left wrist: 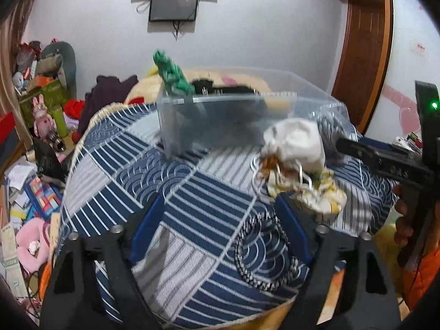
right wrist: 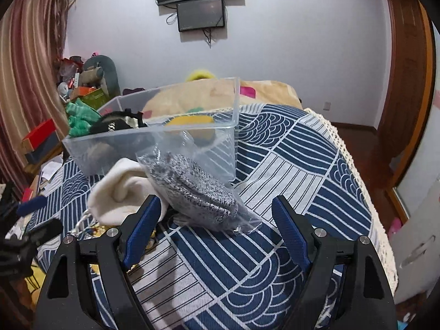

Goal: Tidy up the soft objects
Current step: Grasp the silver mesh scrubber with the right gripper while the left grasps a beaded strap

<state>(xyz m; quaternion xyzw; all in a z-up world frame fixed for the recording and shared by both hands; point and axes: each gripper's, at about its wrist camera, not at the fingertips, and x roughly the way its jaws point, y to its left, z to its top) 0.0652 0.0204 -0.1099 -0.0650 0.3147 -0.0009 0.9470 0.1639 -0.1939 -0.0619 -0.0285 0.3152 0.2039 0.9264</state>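
Observation:
A clear plastic bin [left wrist: 220, 110] [right wrist: 220, 143] stands on the blue-and-white patterned cloth and holds a green knit item [left wrist: 172, 73] [right wrist: 79, 118] and black and yellow soft things. A white sock [left wrist: 295, 143] [right wrist: 121, 192] lies in front of it beside a grey knit item in a clear bag [right wrist: 192, 189], and a yellow floral pouch [left wrist: 316, 192] lies nearby. A black-and-white cord loop [left wrist: 264, 250] lies between my left gripper's fingers. My left gripper [left wrist: 220, 220] is open over the cord. My right gripper [right wrist: 217, 220] is open around the bagged grey item.
The cloth-covered surface [right wrist: 302, 165] drops off with a lace edge at the right. Clutter, boxes and plush toys [left wrist: 35, 137] fill the floor on the left. A wooden door [left wrist: 363, 41] stands at the right, and screens [right wrist: 200, 0] hang on the back wall.

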